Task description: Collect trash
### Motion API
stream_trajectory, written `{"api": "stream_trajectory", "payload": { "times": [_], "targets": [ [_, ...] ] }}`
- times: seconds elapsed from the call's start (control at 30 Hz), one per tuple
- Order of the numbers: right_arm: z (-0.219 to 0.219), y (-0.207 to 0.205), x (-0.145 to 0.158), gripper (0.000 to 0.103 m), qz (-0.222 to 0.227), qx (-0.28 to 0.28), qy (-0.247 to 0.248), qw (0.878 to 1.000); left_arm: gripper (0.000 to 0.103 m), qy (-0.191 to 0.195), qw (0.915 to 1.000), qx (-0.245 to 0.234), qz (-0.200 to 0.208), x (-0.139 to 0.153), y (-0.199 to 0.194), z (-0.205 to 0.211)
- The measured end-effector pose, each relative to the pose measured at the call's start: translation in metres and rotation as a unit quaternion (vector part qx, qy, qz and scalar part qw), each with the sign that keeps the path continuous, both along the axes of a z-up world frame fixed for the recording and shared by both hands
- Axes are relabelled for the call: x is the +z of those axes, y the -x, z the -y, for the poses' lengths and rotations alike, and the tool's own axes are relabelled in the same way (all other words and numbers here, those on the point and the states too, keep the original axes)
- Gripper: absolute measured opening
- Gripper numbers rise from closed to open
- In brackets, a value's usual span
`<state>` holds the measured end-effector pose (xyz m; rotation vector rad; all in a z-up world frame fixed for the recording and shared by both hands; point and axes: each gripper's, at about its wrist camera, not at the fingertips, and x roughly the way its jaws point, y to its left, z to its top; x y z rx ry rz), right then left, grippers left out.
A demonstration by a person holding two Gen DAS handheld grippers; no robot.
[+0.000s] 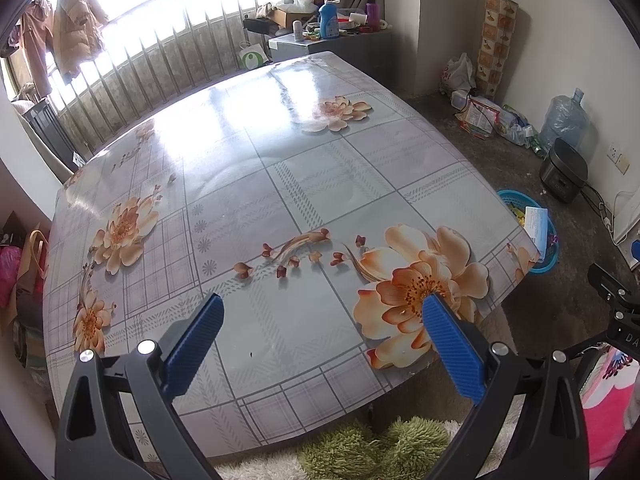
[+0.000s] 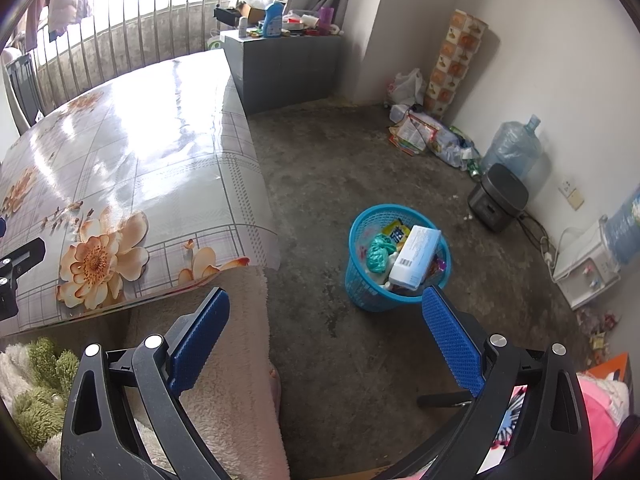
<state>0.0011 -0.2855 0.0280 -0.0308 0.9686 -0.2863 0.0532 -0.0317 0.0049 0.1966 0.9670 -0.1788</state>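
While hidden leftward, basket [image 2: 362, 280] shows trash.

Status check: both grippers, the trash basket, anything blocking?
Left gripper open, empty. Right gripper open, empty. Blue plastic mesh basket on floor, holding trash. Nothing blocking.

From the left side, the worktop [image 1: 280, 168] hides most of the blue basket [image 1: 548, 258]. The white box [image 2: 416, 256] covers the trash under it. Bright window glare washes out the worktop's far end.
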Motion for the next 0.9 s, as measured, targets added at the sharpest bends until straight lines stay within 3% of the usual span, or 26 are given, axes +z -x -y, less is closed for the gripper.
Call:
{"api": "stream_trajectory", "payload": {
  "times": [0.9],
  "targets": [
    [-0.0012,-0.0015,0.0007,0.093,0.000,0.001,0.000,1.000,0.097,0.001,1.0000,0.000,-0.002,-0.0009,-0.0003,-0.0006]
  ]
}}
